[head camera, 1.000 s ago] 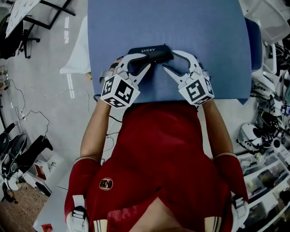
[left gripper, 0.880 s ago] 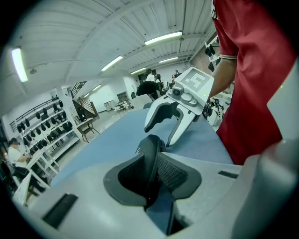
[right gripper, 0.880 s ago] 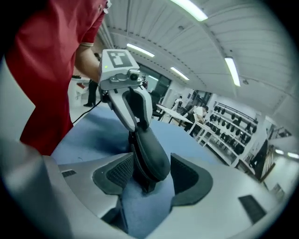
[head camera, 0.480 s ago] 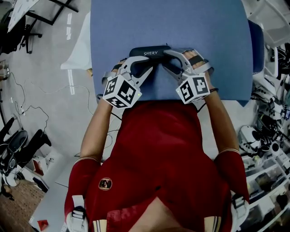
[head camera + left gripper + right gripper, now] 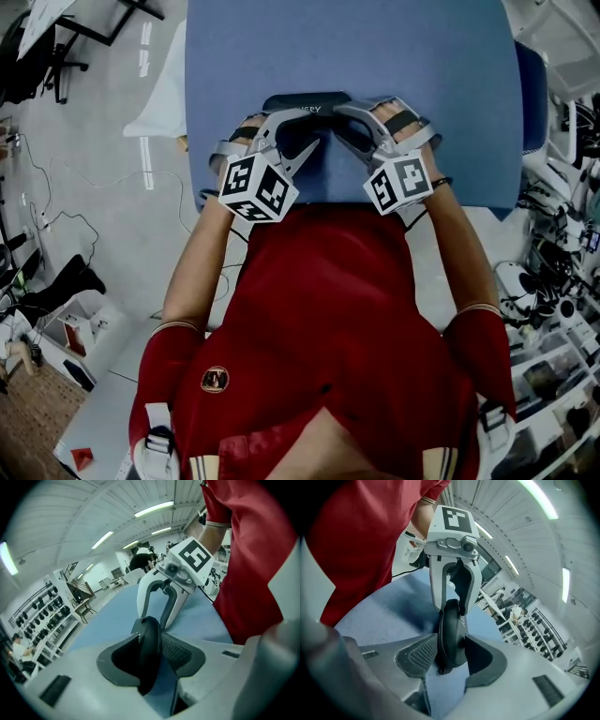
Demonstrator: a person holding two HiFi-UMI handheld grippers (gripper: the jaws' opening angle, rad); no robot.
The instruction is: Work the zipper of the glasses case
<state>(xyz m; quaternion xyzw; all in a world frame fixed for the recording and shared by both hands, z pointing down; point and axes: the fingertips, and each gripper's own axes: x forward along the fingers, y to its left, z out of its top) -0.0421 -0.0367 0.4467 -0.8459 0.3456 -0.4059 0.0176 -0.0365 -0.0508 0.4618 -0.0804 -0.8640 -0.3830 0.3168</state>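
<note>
A black glasses case [image 5: 305,101] lies on the blue table [image 5: 375,47] close to the front edge. My left gripper [image 5: 295,131] straddles its left end. In the left gripper view the case [image 5: 149,639] stands between the pads with a thin gap beside the textured pad [image 5: 180,651]; these jaws have just been opening. My right gripper [image 5: 342,124] is around the right end. In the right gripper view both pads meet the case [image 5: 451,634]; its jaws have just been closing onto it. The zipper pull is not visible.
The person's red shirt [image 5: 328,309] is right against the table's front edge. A white sheet [image 5: 155,103] hangs beside the table's left edge. Cables [image 5: 84,197] lie on the floor at the left, and cluttered shelves [image 5: 562,281] stand at the right.
The right gripper has rolled and come in from the front onto the case's right end. The left gripper's jaws stand wider around the left end. The case has barely shifted.
</note>
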